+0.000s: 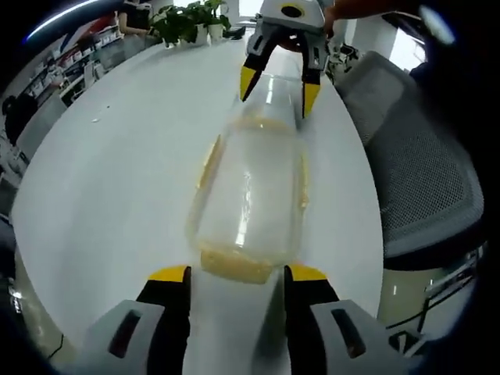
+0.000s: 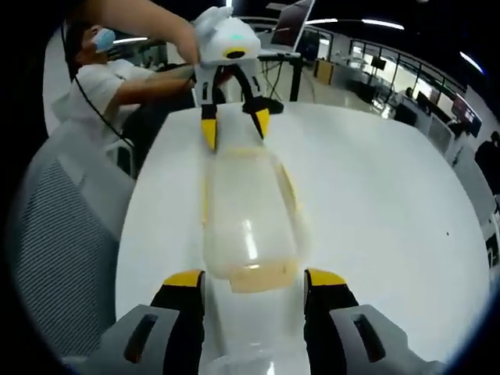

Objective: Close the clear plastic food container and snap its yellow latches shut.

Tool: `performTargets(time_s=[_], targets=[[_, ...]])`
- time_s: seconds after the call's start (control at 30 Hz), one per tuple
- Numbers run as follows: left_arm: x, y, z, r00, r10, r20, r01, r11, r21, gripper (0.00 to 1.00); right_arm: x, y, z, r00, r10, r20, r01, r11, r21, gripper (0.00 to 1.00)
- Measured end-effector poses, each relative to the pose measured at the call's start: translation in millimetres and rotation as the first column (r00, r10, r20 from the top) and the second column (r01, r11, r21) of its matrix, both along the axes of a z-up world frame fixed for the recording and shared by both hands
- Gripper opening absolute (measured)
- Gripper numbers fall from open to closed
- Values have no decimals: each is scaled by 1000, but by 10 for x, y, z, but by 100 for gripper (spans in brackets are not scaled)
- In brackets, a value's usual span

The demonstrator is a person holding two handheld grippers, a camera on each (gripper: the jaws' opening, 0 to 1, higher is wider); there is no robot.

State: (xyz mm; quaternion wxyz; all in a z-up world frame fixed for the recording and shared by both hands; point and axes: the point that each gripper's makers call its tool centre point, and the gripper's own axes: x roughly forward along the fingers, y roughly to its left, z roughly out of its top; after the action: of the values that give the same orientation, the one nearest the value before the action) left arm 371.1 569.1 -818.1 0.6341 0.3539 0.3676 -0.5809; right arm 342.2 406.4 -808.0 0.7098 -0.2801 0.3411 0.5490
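The clear plastic food container (image 1: 250,187) lies lengthwise on the white table (image 1: 117,172), its lid resting on top. Yellow latches run along its long sides, and one yellow latch (image 1: 234,266) sits at the near end. My left gripper (image 1: 238,275) is open, its yellow-tipped jaws flanking that near end. At the far end my right gripper (image 1: 278,84) is open too and straddles the container. In the right gripper view the container (image 2: 246,211) stretches away from the right gripper (image 2: 270,279), with an end latch (image 2: 269,277) between the tips. The left gripper (image 2: 234,125) stands at the far end.
A grey mesh chair (image 1: 422,180) stands against the table's edge, seen also as the chair (image 2: 62,234). Potted plants (image 1: 187,19) sit at the table's far end. A person's arm (image 2: 148,19) holds the left gripper. An open laptop (image 2: 289,27) is beyond it.
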Motion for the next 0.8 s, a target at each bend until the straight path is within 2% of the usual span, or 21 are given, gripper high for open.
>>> performTargets(time_s=[0.2,0.4,0.43,0.57,0.8], targets=[[-6,-7,-56,999,-35,-6,35,999,30,46,49,2,-70,1000,25,12,-24,999,-41,50],[-10,-1,-101,998,-64,-28,66,997,50,43,62,-4,-135,999,51,-1,-51,996,-70,46],[-1,42,-120,996,-92,-20,93,991,93,42,62,-8,-142,999,55,0,-54,996,-74,46],[-12,4,-131,994,-105,-36,108,991,79,42,61,-20,-167,997,73,3,-73,993,-89,45],[-22,-4,-165,993,-117,-33,119,988,95,43,20,6,-237,994,106,-2,-105,986,-127,44]])
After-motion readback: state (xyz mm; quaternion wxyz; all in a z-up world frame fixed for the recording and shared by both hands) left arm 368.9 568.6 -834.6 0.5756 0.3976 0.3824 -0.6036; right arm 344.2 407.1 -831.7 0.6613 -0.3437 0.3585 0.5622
